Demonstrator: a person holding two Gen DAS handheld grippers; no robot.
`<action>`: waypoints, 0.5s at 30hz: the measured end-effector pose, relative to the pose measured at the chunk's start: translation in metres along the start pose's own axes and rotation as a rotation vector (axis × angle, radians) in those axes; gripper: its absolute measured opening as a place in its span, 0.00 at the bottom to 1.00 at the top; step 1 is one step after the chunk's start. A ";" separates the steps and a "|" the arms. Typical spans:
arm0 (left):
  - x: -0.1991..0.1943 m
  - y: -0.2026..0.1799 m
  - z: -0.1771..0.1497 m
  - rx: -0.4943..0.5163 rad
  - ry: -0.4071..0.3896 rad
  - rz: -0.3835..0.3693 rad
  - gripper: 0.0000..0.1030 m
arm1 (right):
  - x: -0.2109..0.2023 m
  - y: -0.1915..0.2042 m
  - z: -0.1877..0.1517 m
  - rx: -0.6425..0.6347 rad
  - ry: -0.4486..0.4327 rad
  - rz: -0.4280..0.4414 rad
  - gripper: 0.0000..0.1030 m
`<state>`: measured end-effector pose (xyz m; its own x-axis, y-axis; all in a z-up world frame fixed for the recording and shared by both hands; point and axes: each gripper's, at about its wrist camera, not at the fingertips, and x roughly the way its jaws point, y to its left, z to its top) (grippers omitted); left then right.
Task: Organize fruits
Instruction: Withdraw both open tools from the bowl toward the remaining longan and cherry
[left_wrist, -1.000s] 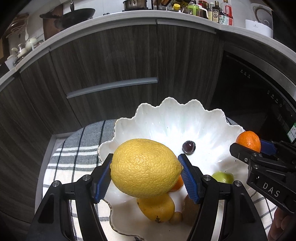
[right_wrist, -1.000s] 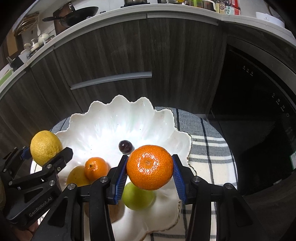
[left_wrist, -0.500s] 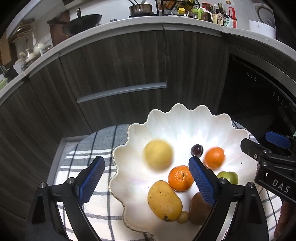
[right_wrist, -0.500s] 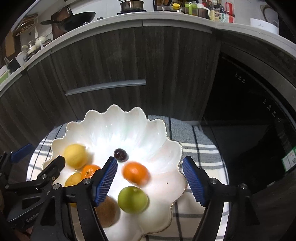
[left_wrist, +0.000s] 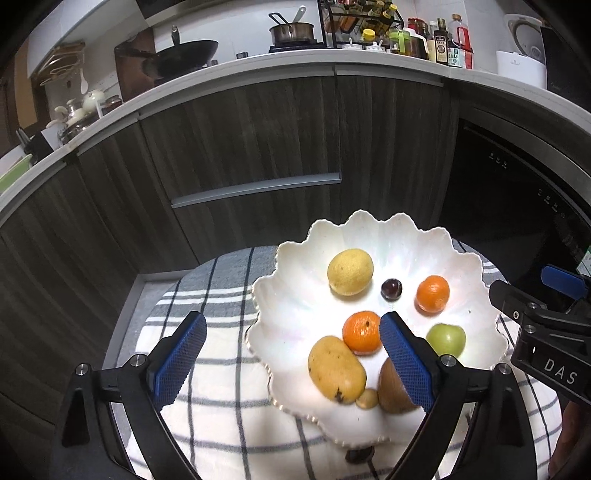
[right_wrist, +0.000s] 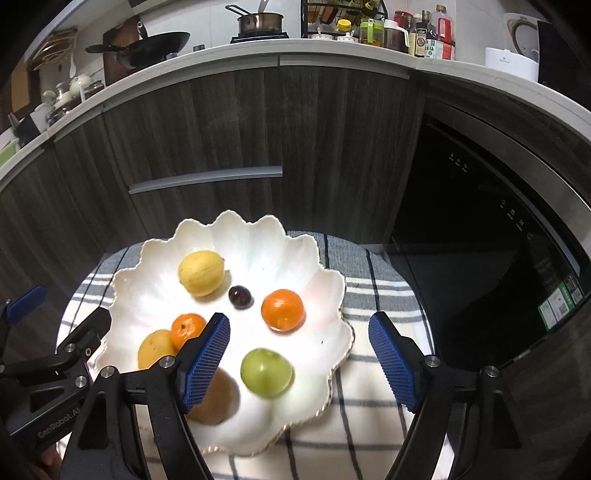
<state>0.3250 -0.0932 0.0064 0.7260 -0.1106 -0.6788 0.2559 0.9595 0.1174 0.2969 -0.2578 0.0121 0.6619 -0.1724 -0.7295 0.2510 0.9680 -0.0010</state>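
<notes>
Home kitchen, as I see it: dark wood-grain cabinets (left_wrist: 258, 147) under a pale curved countertop (left_wrist: 236, 68); black wok (left_wrist: 181, 55), steel saucepan (left_wrist: 291, 31), sauce bottles (left_wrist: 447, 40), white electric kettle (left_wrist: 522, 48); black built-in appliance (right_wrist: 480, 206).

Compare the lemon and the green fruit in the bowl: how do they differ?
Colour: the lemon is yellow, the green fruit pale green.
Shape: the lemon is oval with a nub at one end, the green fruit nearly round.
Place: the lemon lies toward the far side of the white bowl, the green fruit near the front rim.
Shared: both rest loose in the bowl, touching no other fruit and held by no fingers.
</notes>
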 end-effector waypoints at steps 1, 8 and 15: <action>-0.006 0.002 -0.003 -0.002 -0.003 0.003 0.93 | -0.004 0.001 -0.002 0.000 -0.001 -0.001 0.76; -0.031 0.009 -0.027 -0.009 -0.008 0.014 0.93 | -0.028 0.008 -0.026 -0.015 -0.002 0.002 0.76; -0.047 0.015 -0.058 -0.005 0.008 0.021 0.93 | -0.041 0.016 -0.061 -0.043 0.018 -0.028 0.76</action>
<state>0.2578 -0.0587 -0.0023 0.7262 -0.0880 -0.6818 0.2375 0.9628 0.1286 0.2305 -0.2238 0.0000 0.6419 -0.1967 -0.7412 0.2382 0.9699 -0.0511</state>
